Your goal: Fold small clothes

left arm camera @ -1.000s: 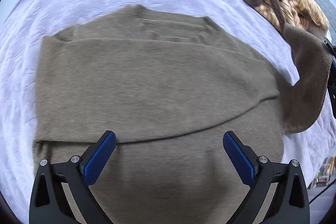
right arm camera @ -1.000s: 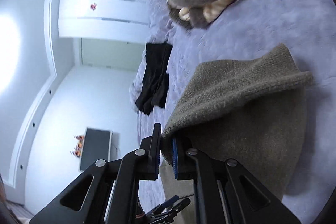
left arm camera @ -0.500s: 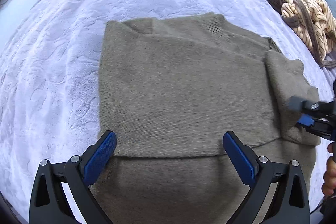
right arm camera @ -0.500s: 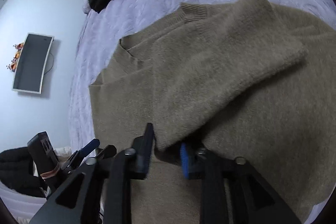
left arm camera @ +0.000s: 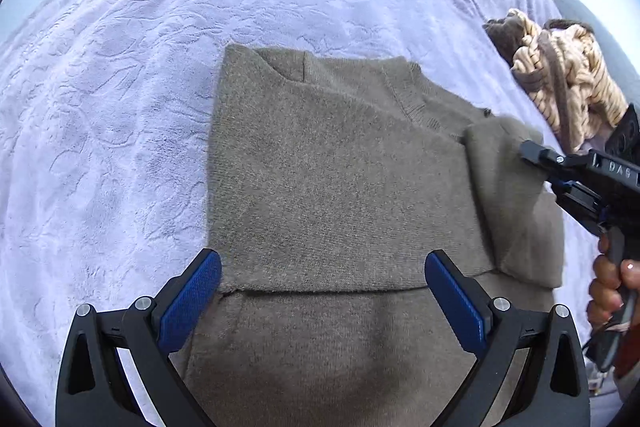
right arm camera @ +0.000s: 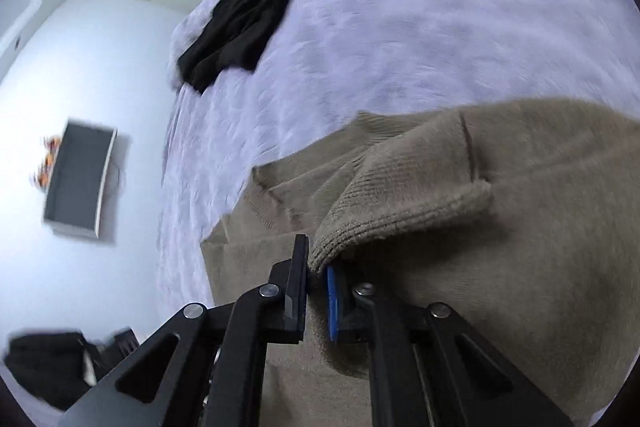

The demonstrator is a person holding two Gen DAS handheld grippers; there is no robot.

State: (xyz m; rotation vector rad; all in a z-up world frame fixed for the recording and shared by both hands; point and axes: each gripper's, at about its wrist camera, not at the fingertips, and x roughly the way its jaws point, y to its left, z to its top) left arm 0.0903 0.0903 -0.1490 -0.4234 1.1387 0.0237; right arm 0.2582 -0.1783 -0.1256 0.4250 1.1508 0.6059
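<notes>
Since a second ago your right gripper (right arm camera: 318, 281), jaws just reclosed on the sleeve cuff (right arm camera: 400, 223), carried it across the taupe sweater (left arm camera: 340, 195) mid-bed (left arm camera: 100, 107); left gripper (left arm camera: 322, 297) hovers agape. Sleeve fold's nearly placed.

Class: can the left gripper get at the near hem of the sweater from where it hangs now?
Probably yes. The left gripper is wide open above the sweater, with nothing between its pads and the knit. The right gripper is shut on the sleeve off to the side, not in the way.
</notes>
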